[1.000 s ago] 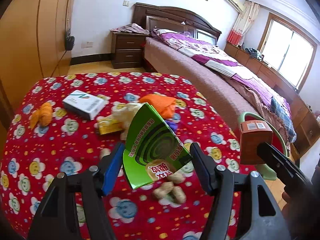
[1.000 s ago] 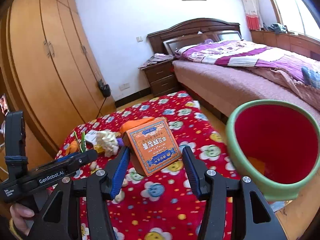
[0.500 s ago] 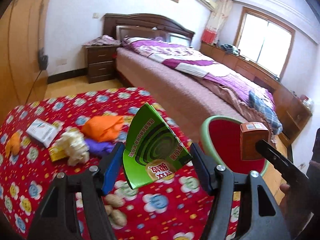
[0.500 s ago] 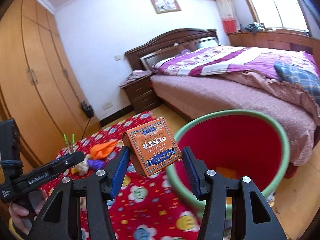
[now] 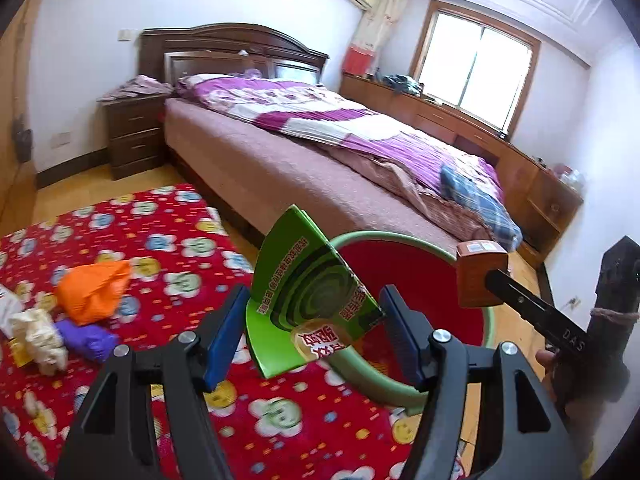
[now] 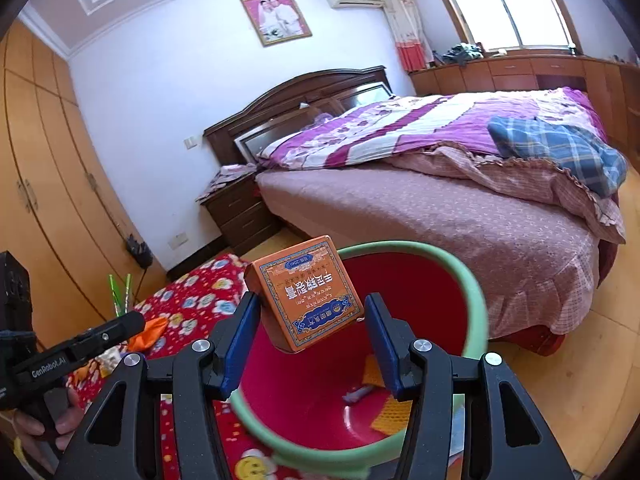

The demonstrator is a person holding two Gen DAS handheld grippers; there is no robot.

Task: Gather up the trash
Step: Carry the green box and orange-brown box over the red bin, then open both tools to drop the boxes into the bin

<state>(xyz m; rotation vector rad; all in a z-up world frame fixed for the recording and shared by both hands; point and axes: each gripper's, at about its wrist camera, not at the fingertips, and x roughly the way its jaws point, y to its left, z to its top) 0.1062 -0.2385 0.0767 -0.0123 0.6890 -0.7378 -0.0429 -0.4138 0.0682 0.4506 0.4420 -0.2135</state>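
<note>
My left gripper (image 5: 314, 334) is shut on a flattened green mosquito-coil box (image 5: 304, 300), held at the near rim of a red bin with a green rim (image 5: 490, 332). My right gripper (image 6: 306, 336) is shut on an orange carton (image 6: 310, 294), held over the bin (image 6: 476, 292) mouth. In the left wrist view the orange carton (image 5: 478, 276) and one right finger show at the right, above the bin. Scraps lie on the bin's floor.
A table with a red flowered cloth (image 5: 168, 248) carries an orange bag (image 5: 94, 290), a purple wad (image 5: 86, 338) and crumpled white paper (image 5: 40, 332). A bed (image 5: 320, 168) stands close behind the bin. A nightstand (image 5: 134, 136) and wardrobe (image 6: 44, 184) lie further left.
Both grippers have swung right from over the table to the bin, each still carrying its box. The bin now fills the view under the right gripper.
</note>
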